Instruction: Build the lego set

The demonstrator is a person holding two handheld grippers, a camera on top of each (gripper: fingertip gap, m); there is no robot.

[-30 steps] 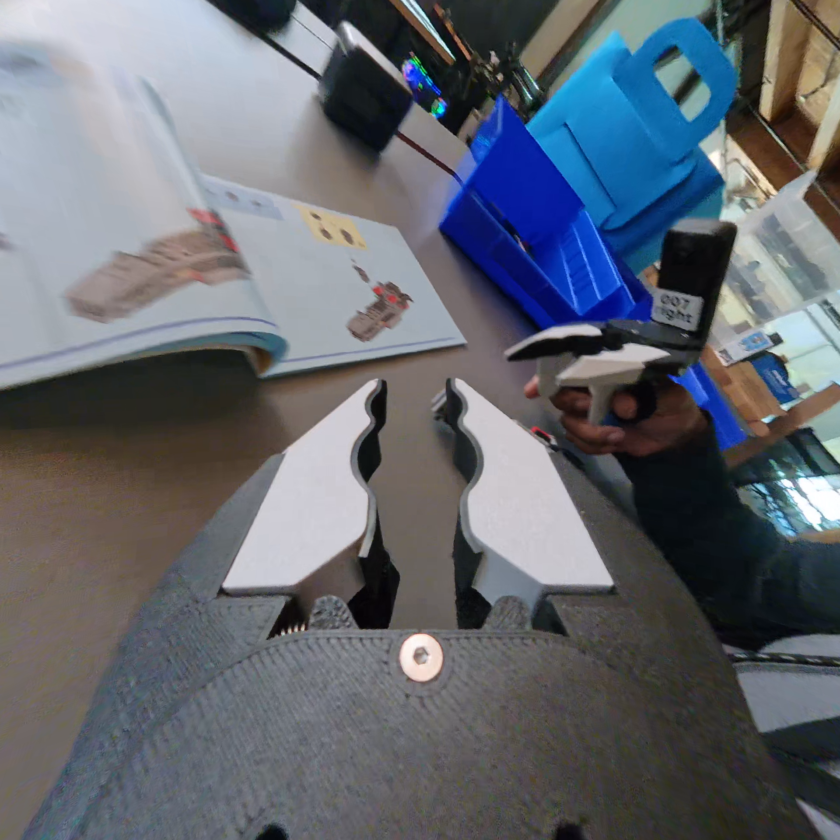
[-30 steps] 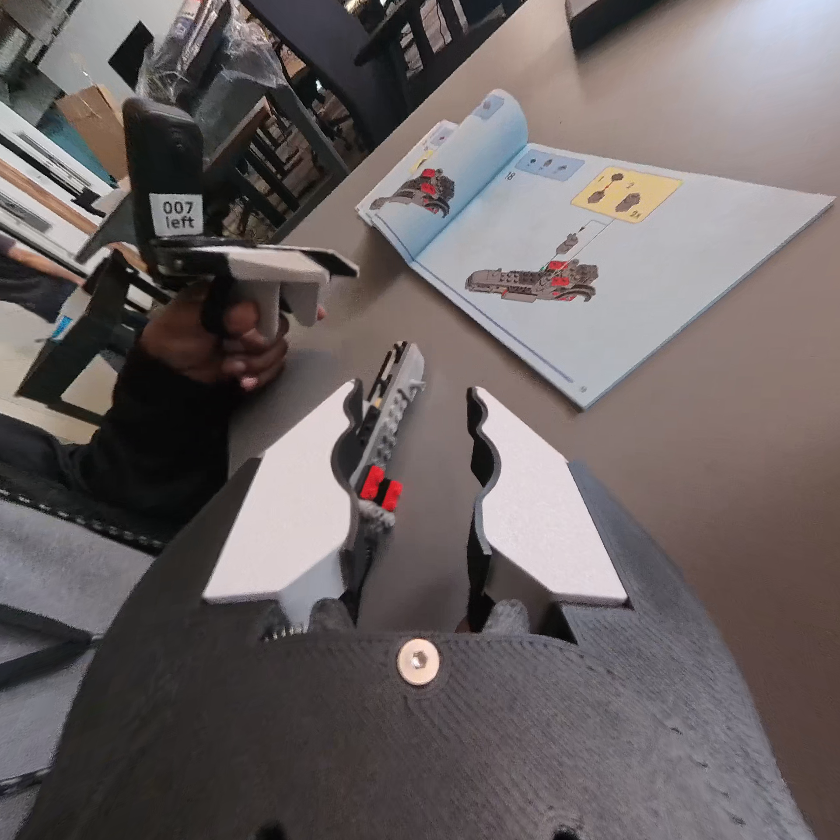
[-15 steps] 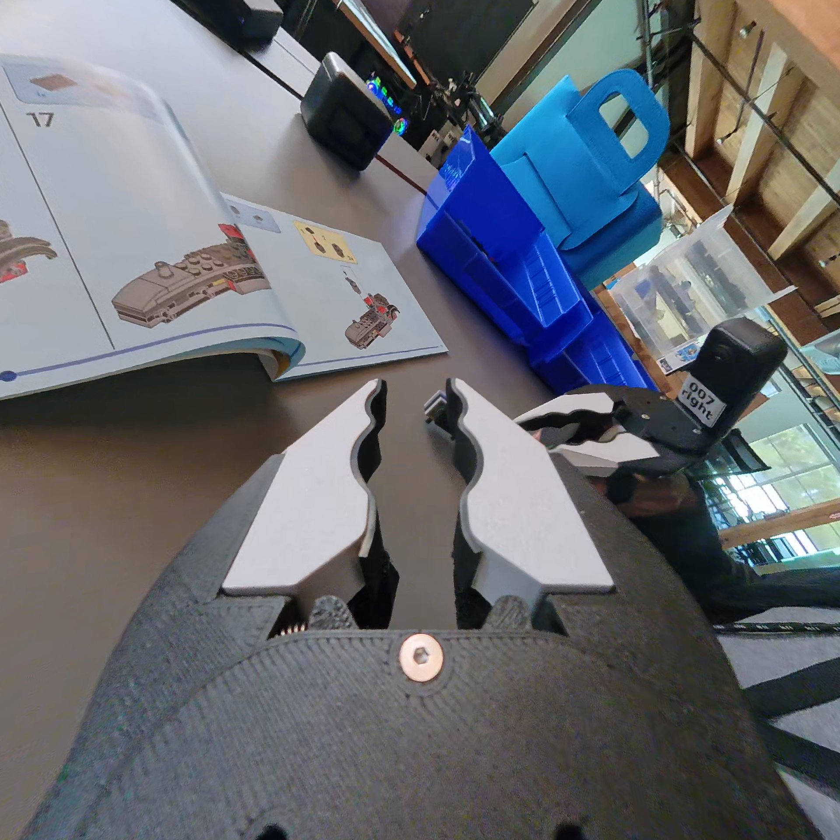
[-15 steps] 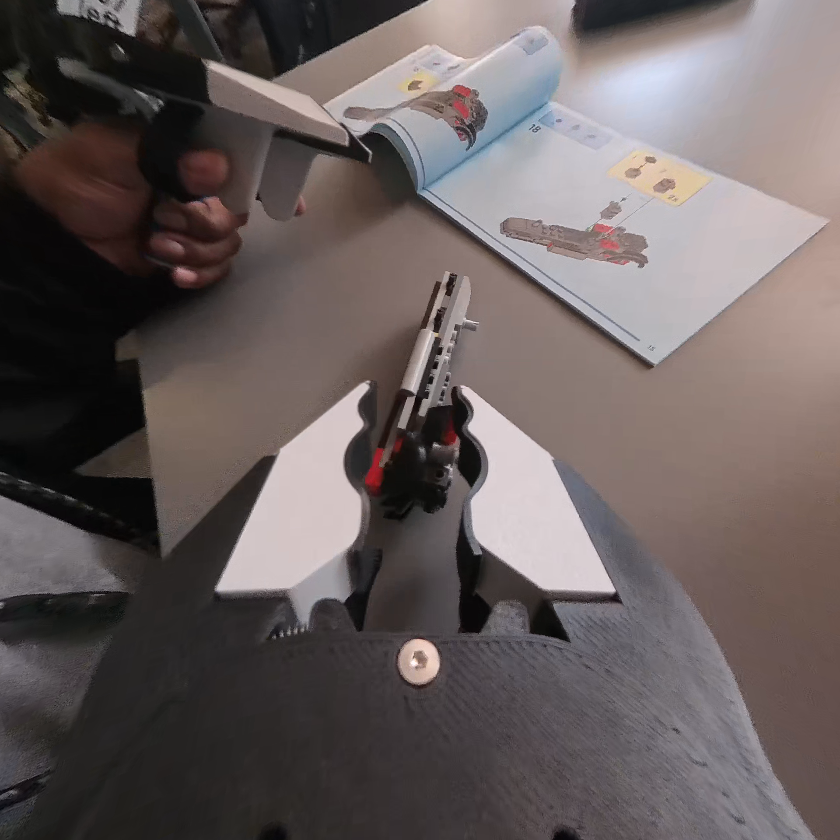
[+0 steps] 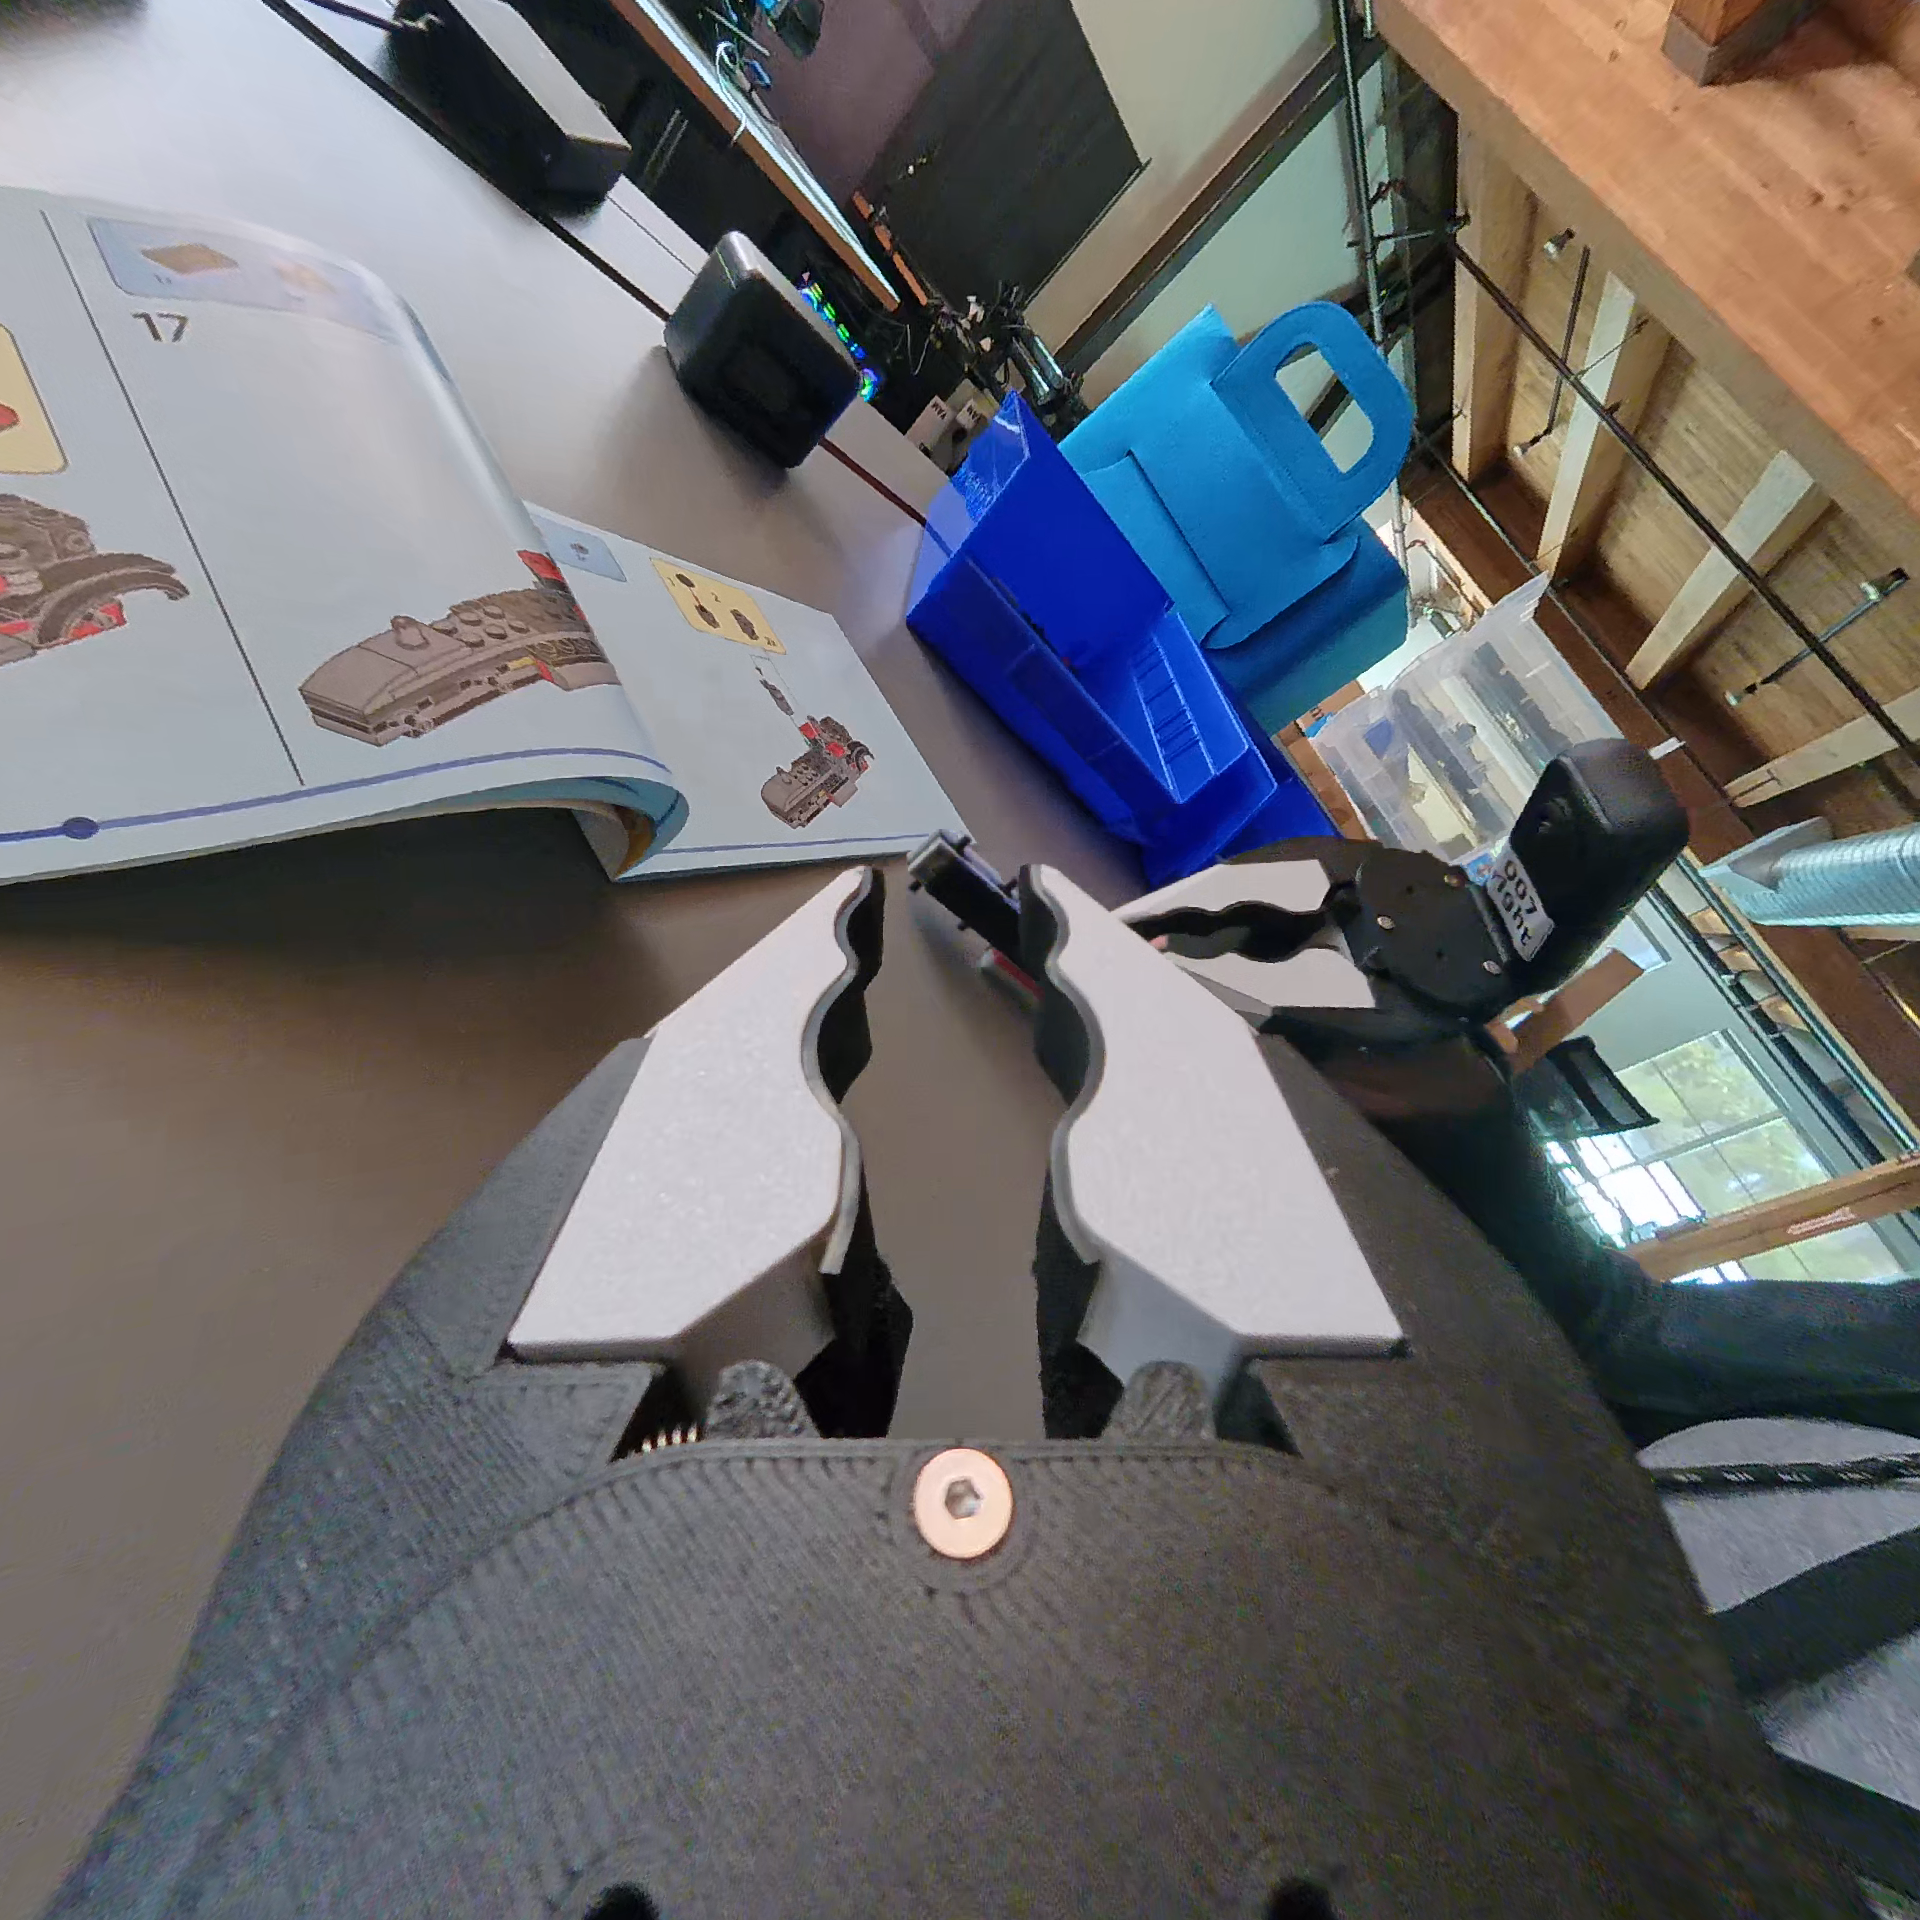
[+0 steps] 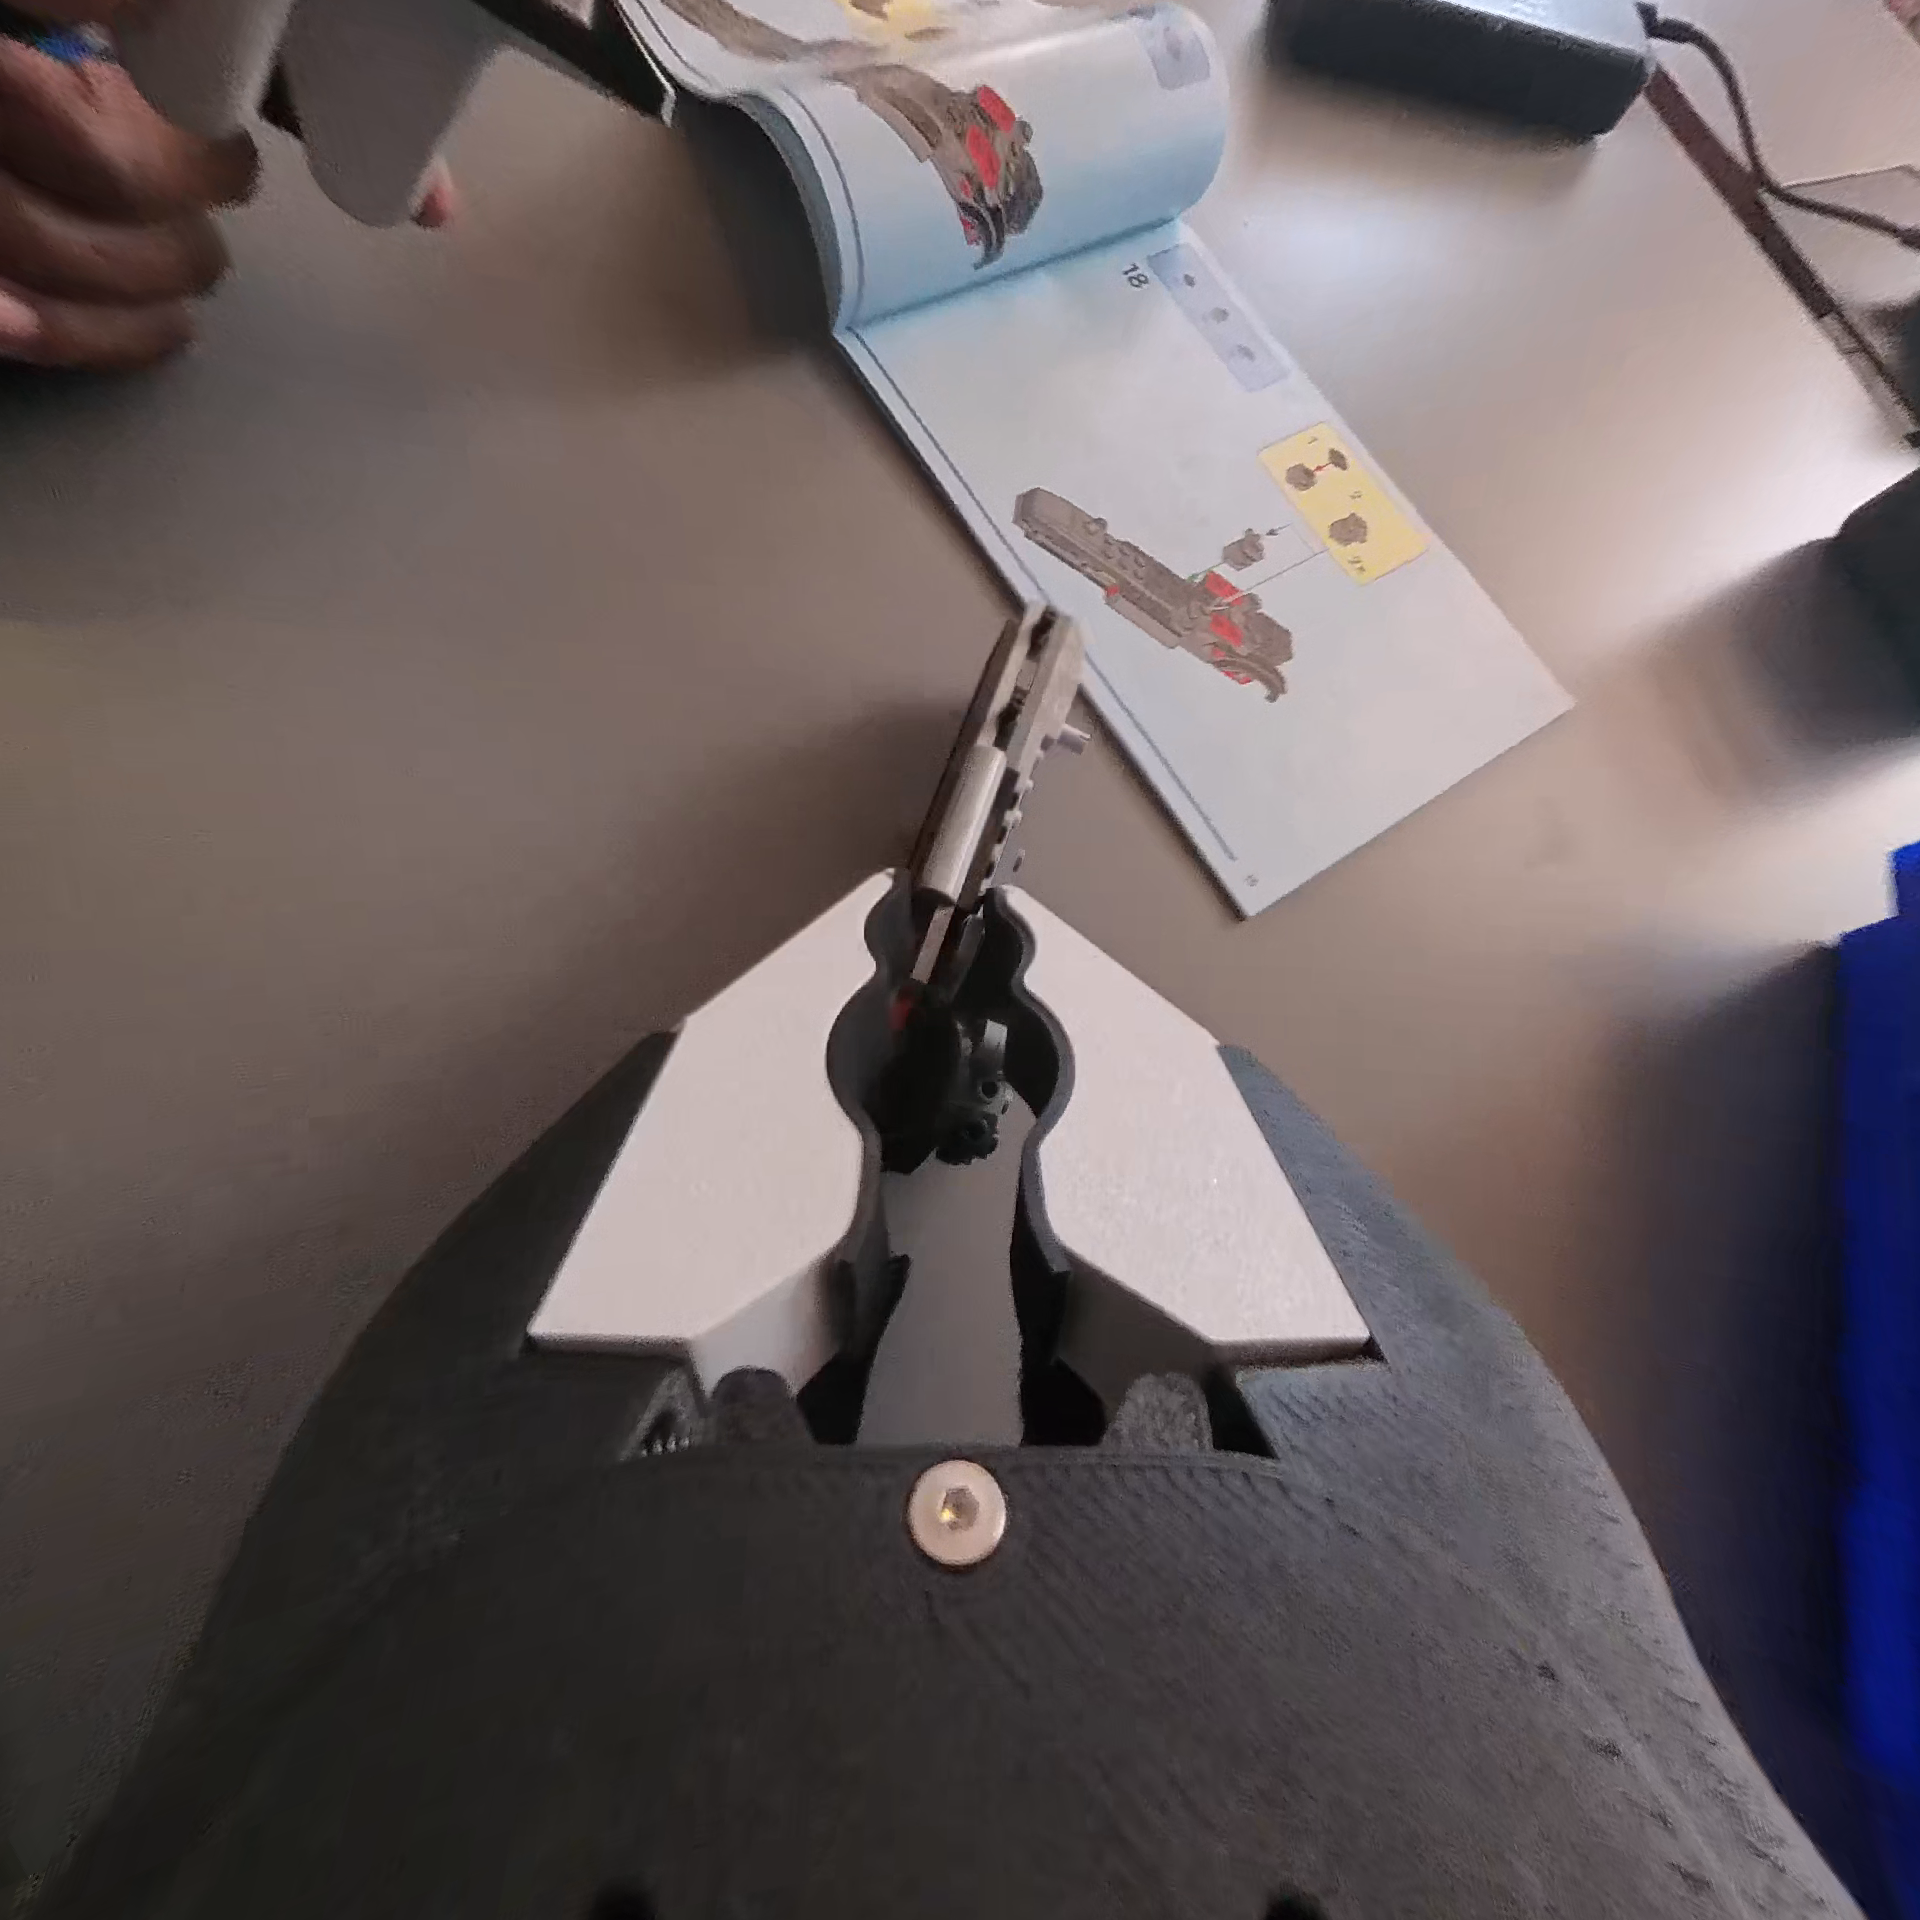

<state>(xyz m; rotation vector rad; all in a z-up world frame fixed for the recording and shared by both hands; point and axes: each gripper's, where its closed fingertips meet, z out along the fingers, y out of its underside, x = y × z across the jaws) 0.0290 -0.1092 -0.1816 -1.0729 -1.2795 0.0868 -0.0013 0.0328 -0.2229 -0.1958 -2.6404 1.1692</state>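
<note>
A long grey, black and red lego build (image 6: 997,769) sticks out forward from my right gripper (image 6: 951,904), which is shut on its dark red-and-black end. In the left wrist view the build's tip (image 5: 961,894) shows just past my left gripper (image 5: 951,883), close to the right finger. My left gripper is open and empty, low over the brown table (image 5: 260,1091). The right gripper also shows in the left wrist view (image 5: 1226,925), to the right. The left gripper shows at the top left of the right wrist view (image 6: 364,125), held by a hand (image 6: 83,239).
An open instruction booklet (image 5: 312,582) lies on the table ahead, also in the right wrist view (image 6: 1195,520). Blue bins (image 5: 1070,644) stand at the right edge, with a black box (image 5: 764,353) and cable behind. A flat black device (image 6: 1455,52) lies far right. One gripper's finger ends stand about 15 centimeters off the other's. The flat black device (image 6: 1455,52) lies some 30 centimeters from my left tips, 35 centimeters from my right tips.
My right gripper has closed on the lego build that lay between its fingers and has moved forward toward the booklet. The left gripper has stayed open.
</note>
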